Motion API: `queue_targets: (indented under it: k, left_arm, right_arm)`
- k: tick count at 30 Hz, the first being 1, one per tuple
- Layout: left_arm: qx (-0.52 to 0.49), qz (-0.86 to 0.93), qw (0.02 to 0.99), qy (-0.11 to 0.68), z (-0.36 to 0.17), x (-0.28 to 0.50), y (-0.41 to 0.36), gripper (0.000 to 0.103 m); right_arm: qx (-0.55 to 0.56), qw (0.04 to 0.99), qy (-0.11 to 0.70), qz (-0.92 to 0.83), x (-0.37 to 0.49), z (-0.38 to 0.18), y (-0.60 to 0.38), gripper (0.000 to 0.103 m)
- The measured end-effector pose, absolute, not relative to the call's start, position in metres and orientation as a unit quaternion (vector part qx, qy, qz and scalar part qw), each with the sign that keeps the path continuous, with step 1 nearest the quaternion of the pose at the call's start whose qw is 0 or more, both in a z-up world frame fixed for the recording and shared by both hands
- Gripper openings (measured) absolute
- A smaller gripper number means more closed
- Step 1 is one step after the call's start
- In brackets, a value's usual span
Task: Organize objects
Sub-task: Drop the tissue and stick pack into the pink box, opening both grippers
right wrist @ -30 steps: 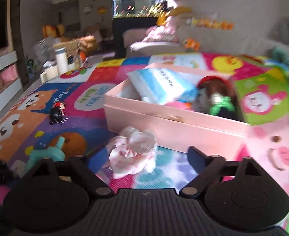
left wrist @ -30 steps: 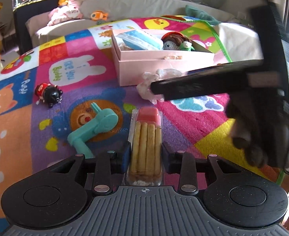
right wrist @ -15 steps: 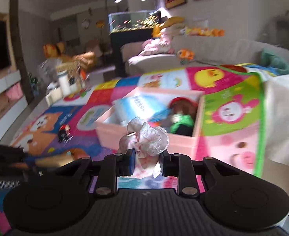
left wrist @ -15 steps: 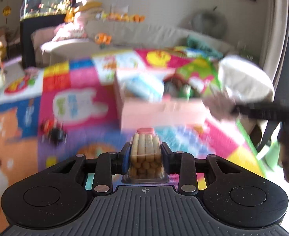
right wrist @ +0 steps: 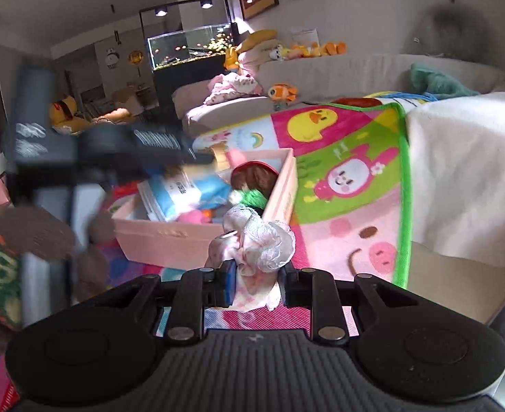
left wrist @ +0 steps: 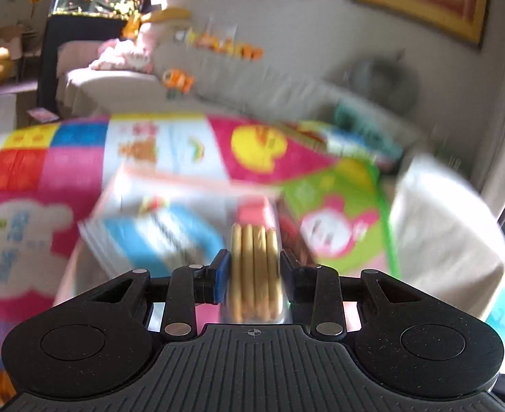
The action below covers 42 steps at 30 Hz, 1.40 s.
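My left gripper (left wrist: 254,271) is shut on a clear pack of biscuit sticks (left wrist: 255,261) with a pink end, held in the air over the open pink box (left wrist: 80,261), which is blurred. My right gripper (right wrist: 257,285) is shut on a white and pink lace hair bow (right wrist: 257,243), held just in front of the pink box (right wrist: 170,240). The box holds a blue tissue pack (right wrist: 187,192) and a brown-haired doll (right wrist: 256,182). The left gripper also shows in the right wrist view (right wrist: 91,151), reaching over the box from the left.
The box stands on a colourful play mat (right wrist: 348,178). A white blanket (right wrist: 469,171) lies to the right. A beige sofa (right wrist: 338,72) with plush toys runs behind, with a fish tank (right wrist: 190,44) on a black stand beyond it.
My left gripper lifted the biscuit pack off the mat and carried it over the pink box. My right gripper closed on the hair bow and raised it near the box.
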<state>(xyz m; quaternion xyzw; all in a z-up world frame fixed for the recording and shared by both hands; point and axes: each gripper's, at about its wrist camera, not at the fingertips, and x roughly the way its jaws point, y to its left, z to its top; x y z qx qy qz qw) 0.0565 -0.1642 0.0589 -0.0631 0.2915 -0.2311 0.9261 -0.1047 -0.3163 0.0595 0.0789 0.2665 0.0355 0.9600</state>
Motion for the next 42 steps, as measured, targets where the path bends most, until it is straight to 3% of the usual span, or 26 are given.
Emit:
queue_targets:
  k: [4,11,19,23,27,34,38,41,42]
  left_arm:
    - [-0.029,-0.235,0.931,0.278,0.057,0.045,-0.163,0.037]
    - [-0.101,-0.236,0.943,0.214,0.087,0.019,-0.093,0.037]
    - [-0.135,-0.12,0.958,0.221,0.049,0.016,0.044,0.036]
    - [-0.201,-0.056,0.948,0.24,0.015,0.016,0.103,0.034]
    - [-0.276,-0.061,0.929,0.237,0.001,0.013,0.13,0.034]
    - [-0.255,-0.085,0.939,0.216,0.006,0.009,0.121,0.034]
    - [-0.279,-0.086,0.93,0.223,0.002,0.01,0.128,0.034]
    - [-0.294,-0.082,0.925,0.227,-0.001,0.01,0.132,0.034]
    - [-0.297,-0.08,0.924,0.227,-0.001,0.01,0.134,0.034]
  right_arm:
    - [0.085,0.957,0.275,0.023,-0.103,0.053,-0.329,0.024]
    - [0.094,0.957,0.274,0.024,-0.089,0.056,-0.332,0.024]
    - [0.103,0.957,0.264,0.066,-0.014,0.121,-0.321,0.024]
    - [0.11,0.94,0.318,0.057,0.069,0.132,-0.305,0.024]
    - [0.133,0.906,0.402,0.016,0.152,0.108,-0.293,0.024]
    - [0.11,0.85,0.513,-0.051,0.213,0.05,-0.269,0.024]
    - [0.074,0.842,0.529,-0.075,0.217,0.05,-0.262,0.037]
    - [0.069,0.854,0.511,-0.073,0.204,0.074,-0.264,0.06]
    - [0.069,0.86,0.499,-0.073,0.197,0.084,-0.265,0.062]
